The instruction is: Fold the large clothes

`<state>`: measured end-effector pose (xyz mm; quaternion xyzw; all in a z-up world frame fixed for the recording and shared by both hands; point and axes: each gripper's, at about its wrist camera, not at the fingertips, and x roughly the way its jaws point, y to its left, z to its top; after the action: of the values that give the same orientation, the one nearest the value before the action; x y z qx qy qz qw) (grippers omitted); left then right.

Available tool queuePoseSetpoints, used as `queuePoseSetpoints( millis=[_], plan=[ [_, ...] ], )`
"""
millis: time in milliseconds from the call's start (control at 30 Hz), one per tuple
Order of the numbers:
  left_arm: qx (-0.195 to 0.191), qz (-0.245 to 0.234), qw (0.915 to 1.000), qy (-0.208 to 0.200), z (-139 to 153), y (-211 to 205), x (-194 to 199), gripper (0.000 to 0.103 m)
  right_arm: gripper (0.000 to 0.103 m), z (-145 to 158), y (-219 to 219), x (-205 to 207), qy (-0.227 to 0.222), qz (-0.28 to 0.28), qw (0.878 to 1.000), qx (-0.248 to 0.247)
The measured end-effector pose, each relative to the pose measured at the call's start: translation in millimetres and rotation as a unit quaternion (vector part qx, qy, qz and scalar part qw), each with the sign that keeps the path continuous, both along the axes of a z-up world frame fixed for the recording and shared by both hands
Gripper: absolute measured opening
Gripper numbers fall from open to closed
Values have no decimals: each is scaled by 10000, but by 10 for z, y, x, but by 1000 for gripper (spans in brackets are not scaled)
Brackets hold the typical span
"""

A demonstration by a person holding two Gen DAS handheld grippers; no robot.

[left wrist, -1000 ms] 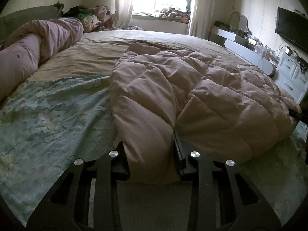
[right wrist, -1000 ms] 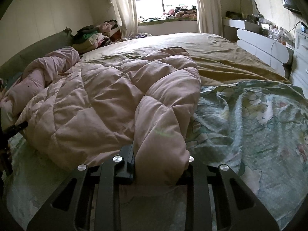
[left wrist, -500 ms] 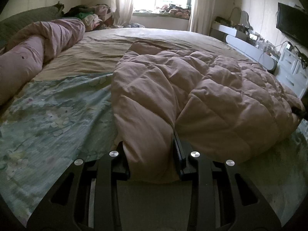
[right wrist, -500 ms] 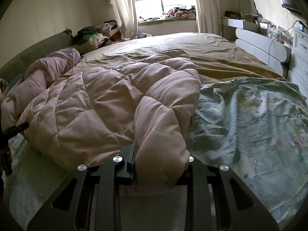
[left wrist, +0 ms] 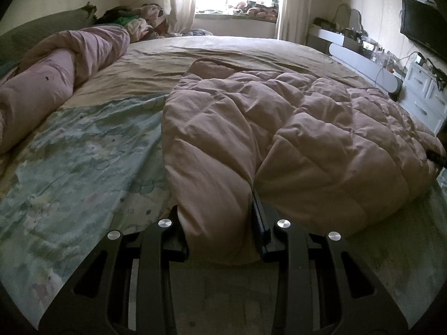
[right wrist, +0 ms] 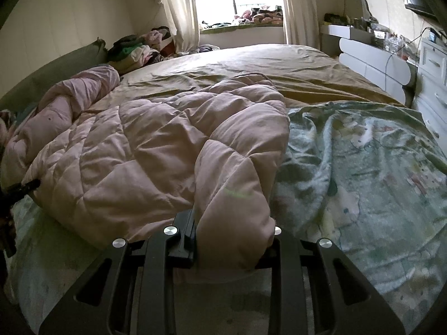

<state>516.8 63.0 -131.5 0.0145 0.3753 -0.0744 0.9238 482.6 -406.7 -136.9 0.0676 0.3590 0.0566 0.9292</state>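
A thick fold of the puffy pink quilted coat (left wrist: pixel 293 128) is clamped between the black fingers of the left gripper (left wrist: pixel 220 231), and the opposite edge of that same coat (right wrist: pixel 167 150) is pinched just as tight by the right gripper (right wrist: pixel 232 240). The rest of the garment is bunched up in a heap on the pale green cartoon-print sheet (left wrist: pixel 78 150), with an olive bedspread (right wrist: pixel 279 67) spread beyond it. A rolled-up pink duvet (left wrist: pixel 56 67) is left lying along the far side.
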Motion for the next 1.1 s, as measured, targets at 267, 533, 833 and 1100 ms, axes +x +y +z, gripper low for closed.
queuePoseSetpoints(
  millis=[267, 533, 833, 1100],
  plan=[
    [54, 5, 10000, 34, 6, 39, -224, 26, 25, 29, 57, -234, 62, 3, 10000, -48],
    [51, 67, 10000, 21, -5, 91, -410, 26, 26, 38, 76, -432, 70, -30, 10000, -13],
    [25, 97, 9999, 32, -5, 148, -577, 26, 26, 34, 89, -646, 90, -22, 10000, -10],
    [12, 114, 9999, 37, -8, 165, -685, 26, 26, 28, 98, -771, 113, -18, 9999, -13]
  ],
)
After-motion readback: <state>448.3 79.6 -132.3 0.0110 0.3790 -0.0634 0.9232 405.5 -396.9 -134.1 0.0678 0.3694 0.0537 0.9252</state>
